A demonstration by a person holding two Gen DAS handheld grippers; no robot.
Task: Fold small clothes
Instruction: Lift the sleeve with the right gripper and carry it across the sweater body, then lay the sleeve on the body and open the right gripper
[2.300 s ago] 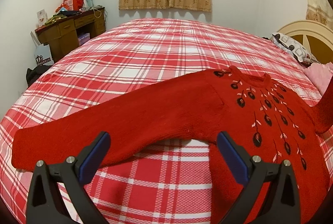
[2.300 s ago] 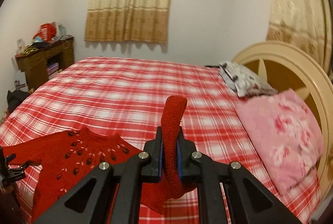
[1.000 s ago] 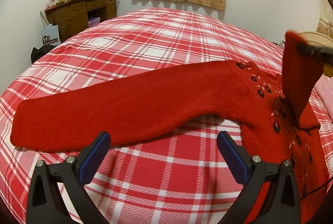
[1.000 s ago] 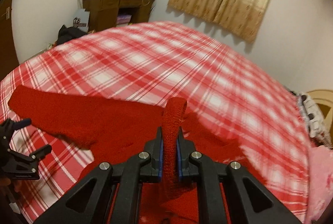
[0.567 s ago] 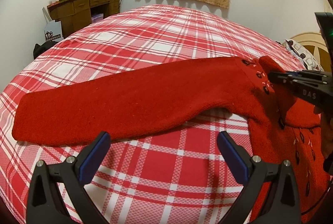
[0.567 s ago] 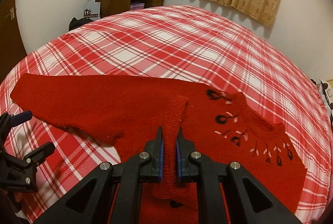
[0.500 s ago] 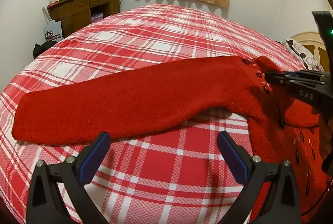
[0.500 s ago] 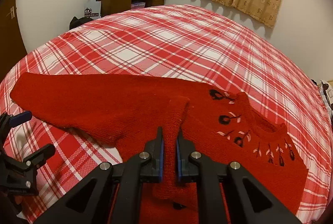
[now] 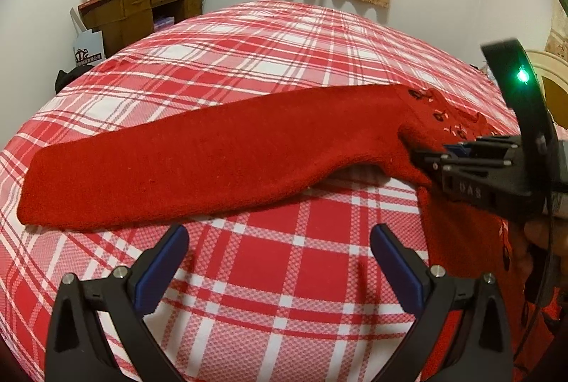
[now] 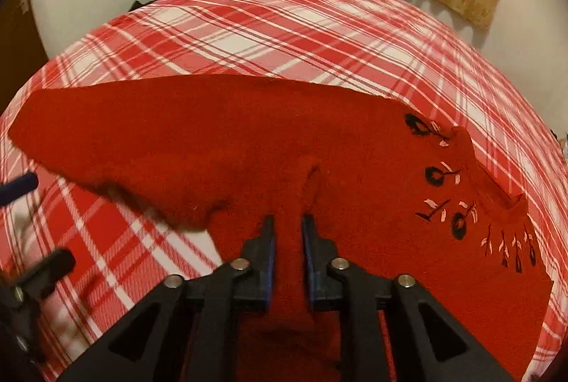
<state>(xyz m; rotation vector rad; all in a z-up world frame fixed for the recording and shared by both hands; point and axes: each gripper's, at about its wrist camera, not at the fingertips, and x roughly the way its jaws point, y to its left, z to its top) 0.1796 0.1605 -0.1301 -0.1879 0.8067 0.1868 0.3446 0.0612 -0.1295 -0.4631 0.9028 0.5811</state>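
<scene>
My right gripper [image 10: 287, 226], which carried the sleeve [image 10: 312, 183] over a second ago, is opening and lets it drop on the red sweater [image 10: 372, 169] at twelve o'clock on the bed [image 10: 284, 27], while my left gripper [image 9: 280, 240] waits wide and empty.

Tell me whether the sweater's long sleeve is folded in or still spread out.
Spread out. The sleeve lies flat and straight across the plaid bed, reaching away from the sweater body, with no crease or overlap along it.
</scene>
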